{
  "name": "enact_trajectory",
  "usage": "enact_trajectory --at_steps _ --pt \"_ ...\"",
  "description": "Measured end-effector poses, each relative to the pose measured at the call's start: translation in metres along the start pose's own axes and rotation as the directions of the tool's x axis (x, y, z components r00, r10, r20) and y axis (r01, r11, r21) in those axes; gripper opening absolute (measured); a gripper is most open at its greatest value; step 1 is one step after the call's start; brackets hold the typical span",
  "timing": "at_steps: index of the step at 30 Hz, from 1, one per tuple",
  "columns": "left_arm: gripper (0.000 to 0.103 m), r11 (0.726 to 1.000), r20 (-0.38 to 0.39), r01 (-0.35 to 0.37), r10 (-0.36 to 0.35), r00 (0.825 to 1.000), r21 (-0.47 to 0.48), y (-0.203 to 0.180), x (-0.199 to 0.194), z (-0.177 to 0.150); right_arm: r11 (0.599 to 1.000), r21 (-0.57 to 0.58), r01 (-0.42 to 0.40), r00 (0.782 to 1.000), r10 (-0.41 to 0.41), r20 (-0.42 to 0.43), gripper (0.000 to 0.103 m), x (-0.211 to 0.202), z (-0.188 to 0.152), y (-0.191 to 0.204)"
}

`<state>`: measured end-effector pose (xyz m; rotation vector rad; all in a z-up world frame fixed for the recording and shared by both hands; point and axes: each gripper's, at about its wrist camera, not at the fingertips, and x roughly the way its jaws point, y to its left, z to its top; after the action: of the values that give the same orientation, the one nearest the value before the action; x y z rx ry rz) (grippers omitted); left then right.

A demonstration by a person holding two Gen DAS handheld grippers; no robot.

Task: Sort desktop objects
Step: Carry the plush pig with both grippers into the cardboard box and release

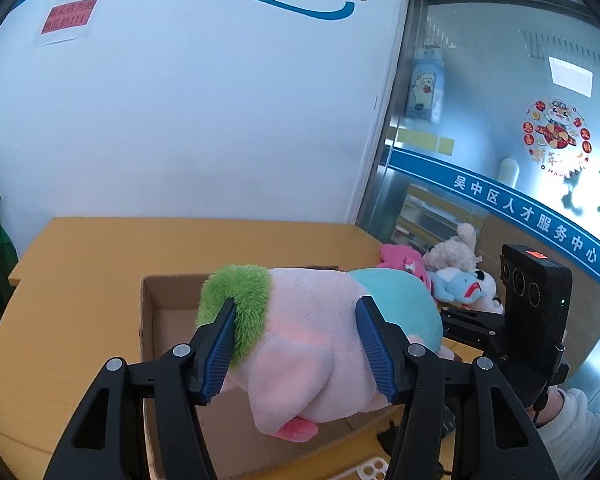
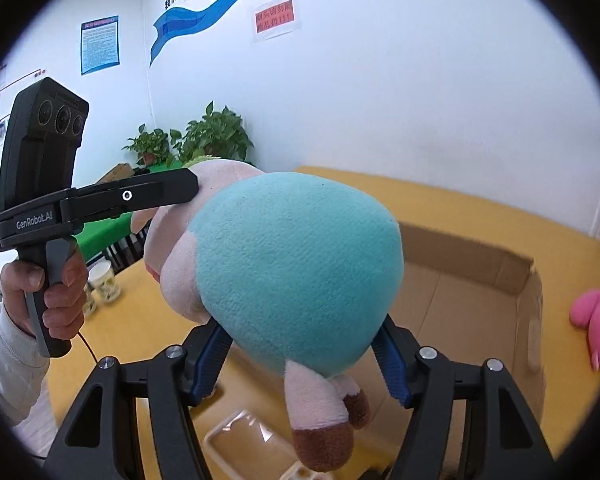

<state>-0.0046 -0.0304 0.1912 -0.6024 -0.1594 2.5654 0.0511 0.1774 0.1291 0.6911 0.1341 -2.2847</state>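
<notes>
A big pink plush toy (image 1: 312, 332) with green hair and a teal rear (image 2: 296, 268) hangs above an open cardboard box (image 1: 168, 312). My left gripper (image 1: 296, 344) is shut on its pink head end, blue pads pressed into the plush. My right gripper (image 2: 302, 356) is shut on its teal rear end, brown-tipped legs dangling below. The box (image 2: 480, 276) lies behind and below the toy in the right wrist view. The left gripper's body (image 2: 100, 200) shows at the left there, held by a hand.
A pink plush (image 1: 404, 260), a beige plush (image 1: 452, 254) and a blue-and-white plush (image 1: 464, 286) lie on the yellow desk (image 1: 80, 280) to the right of the box. A clear plastic tray (image 2: 244, 436) and a paper cup (image 2: 104, 280) sit on the desk. Potted plants (image 2: 204, 140) stand behind.
</notes>
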Motion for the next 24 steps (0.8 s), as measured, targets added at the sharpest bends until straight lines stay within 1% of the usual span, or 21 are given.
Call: enact_trajectory --at_steps 2,4,7,8,10,12,14,16,17,18,20,22,24 --pt "0.056 1.0 0.01 -0.023 0.023 1.0 0.006 0.007 0.019 0.019 1.0 -0.012 -0.016 1.0 0.016 -0.014 0.066 0.018 0.025 -0.017" --pt "0.056 0.999 0.01 -0.044 0.044 0.999 -0.004 0.02 0.04 0.036 1.0 -0.024 -0.016 0.999 0.015 -0.034 0.066 0.053 0.056 -0.031" --pt "0.056 0.997 -0.004 -0.072 0.072 0.997 -0.016 0.042 0.076 0.053 0.999 -0.007 -0.051 0.997 0.051 -0.063 0.066 0.088 0.075 -0.056" --pt "0.056 0.997 -0.016 -0.075 0.075 0.997 -0.022 0.054 0.09 0.056 0.998 0.003 -0.06 0.995 0.06 -0.076 0.066 0.102 0.078 -0.066" --pt "0.056 0.995 -0.068 -0.089 0.085 0.994 -0.046 0.081 0.123 0.058 0.998 0.023 -0.064 0.992 0.066 -0.111 0.066 0.133 0.08 -0.084" --pt "0.056 0.991 -0.133 -0.114 0.104 0.986 -0.072 0.108 0.158 0.052 0.997 0.039 -0.06 0.987 0.065 -0.15 0.066 0.167 0.076 -0.1" --pt "0.056 0.985 -0.199 -0.131 0.106 0.974 -0.115 0.134 0.191 0.043 0.996 0.067 -0.058 0.98 0.069 -0.187 0.066 0.199 0.067 -0.114" --pt "0.056 0.977 -0.264 -0.15 0.107 0.959 -0.149 0.156 0.221 0.03 0.992 0.107 -0.061 0.97 0.085 -0.229 0.066 0.232 0.055 -0.128" --pt "0.056 0.972 -0.299 -0.164 0.108 0.948 -0.17 0.168 0.233 0.024 0.991 0.12 -0.063 0.965 0.091 -0.247 0.066 0.247 0.051 -0.134" --pt "0.056 0.965 -0.339 -0.182 0.11 0.934 -0.187 0.177 0.245 0.017 0.989 0.132 -0.064 0.959 0.098 -0.268 0.066 0.26 0.043 -0.137" --pt "0.055 0.955 -0.4 -0.224 0.13 0.907 -0.197 0.191 0.263 0.008 0.985 0.154 -0.072 0.948 0.116 -0.295 0.066 0.28 0.029 -0.137" --pt "0.055 0.948 -0.424 -0.254 0.153 0.893 -0.194 0.198 0.271 0.0 0.977 0.195 -0.085 0.942 0.142 -0.304 0.066 0.297 0.018 -0.14" --pt "0.056 0.94 -0.449 -0.287 0.181 0.875 -0.182 0.203 0.277 -0.004 0.972 0.21 -0.103 0.939 0.165 -0.302 0.067 0.303 0.014 -0.14"
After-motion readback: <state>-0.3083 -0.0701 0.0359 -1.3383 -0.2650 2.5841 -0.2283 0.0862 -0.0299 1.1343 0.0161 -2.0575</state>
